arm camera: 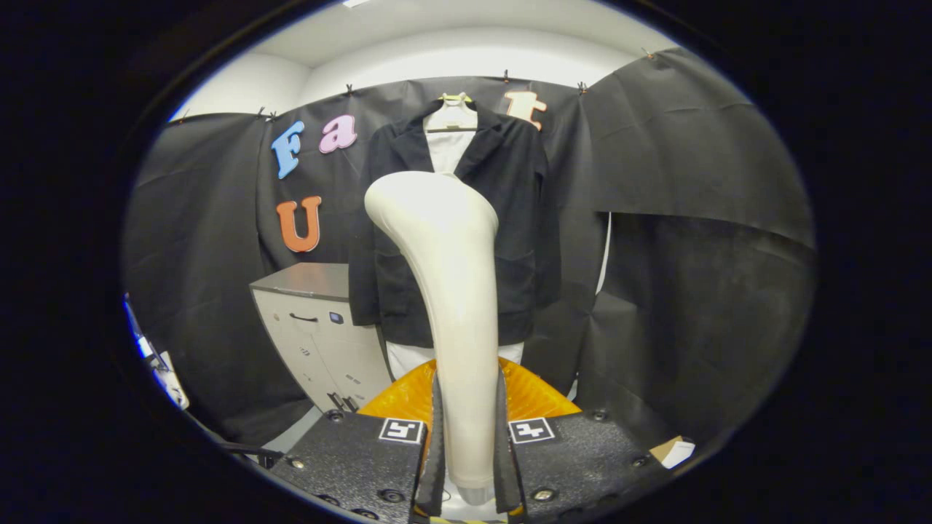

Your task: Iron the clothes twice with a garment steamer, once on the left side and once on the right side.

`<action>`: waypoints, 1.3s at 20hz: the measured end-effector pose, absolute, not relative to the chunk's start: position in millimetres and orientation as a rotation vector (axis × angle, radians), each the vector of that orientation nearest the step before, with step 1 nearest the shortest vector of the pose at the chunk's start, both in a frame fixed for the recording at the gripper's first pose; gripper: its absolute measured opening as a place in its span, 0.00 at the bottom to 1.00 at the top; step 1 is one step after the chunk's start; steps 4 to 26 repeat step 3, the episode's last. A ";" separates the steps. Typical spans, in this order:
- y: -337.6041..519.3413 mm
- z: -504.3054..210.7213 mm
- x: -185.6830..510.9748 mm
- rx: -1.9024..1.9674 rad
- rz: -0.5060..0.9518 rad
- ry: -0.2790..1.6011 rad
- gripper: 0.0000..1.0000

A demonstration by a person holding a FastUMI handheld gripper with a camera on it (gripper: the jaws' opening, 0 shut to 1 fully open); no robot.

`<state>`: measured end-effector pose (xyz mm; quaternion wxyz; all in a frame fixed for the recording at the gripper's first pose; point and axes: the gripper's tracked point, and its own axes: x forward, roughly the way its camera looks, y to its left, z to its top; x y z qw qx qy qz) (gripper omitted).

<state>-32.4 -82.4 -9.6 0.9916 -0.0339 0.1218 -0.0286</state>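
Tool (466, 466) clamps smooth cream curved steamer (451, 291) handle, upright, head bent to 11 o'clock. Matte dark jacket (524, 218) w/ white shirt (450, 142) hangs beyond, at 12.

We see our gripper (466, 437): speckled blocks with screws, each bearing a square black-and-white marker (401, 430), orange ribbed body behind.

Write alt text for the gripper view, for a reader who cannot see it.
The hand-held gripper is shut on the handle of a cream garment steamer, whose head rises ahead of the fingers toward a dark jacket hanging over a white shirt on the booth wall. A grey cabinet stands beside the jacket, and an orange ribbed part sits just beyond the fingers.
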 end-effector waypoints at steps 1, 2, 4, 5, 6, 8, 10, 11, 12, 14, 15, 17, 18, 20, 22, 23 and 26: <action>-82.9 -9.2 -32.5 -0.069 -0.056 0.243 0.29; -82.7 -8.2 -31.9 -0.070 -0.057 0.241 0.29; -82.9 -7.9 -32.4 -0.072 -0.056 0.239 0.29; -82.9 -7.9 -32.4 -0.072 -0.056 0.239 0.29; -82.9 -7.9 -32.4 -0.072 -0.056 0.239 0.29; -82.9 -7.9 -32.4 -0.072 -0.056 0.239 0.29; -82.9 -7.9 -32.4 -0.072 -0.056 0.239 0.29; -82.9 -7.9 -32.4 -0.072 -0.056 0.239 0.29; -82.9 -7.9 -32.4 -0.072 -0.056 0.239 0.29; -82.9 -7.9 -32.4 -0.072 -0.056 0.239 0.29; -82.9 -7.9 -32.4 -0.072 -0.056 0.239 0.29; -82.9 -7.9 -32.4 -0.072 -0.056 0.239 0.29; -82.9 -7.9 -32.4 -0.072 -0.056 0.239 0.29; -82.9 -7.9 -32.4 -0.072 -0.056 0.239 0.29; -82.9 -7.9 -32.4 -0.072 -0.056 0.239 0.29; -82.9 -7.9 -32.4 -0.072 -0.056 0.239 0.29; -82.9 -7.9 -32.4 -0.072 -0.056 0.239 0.29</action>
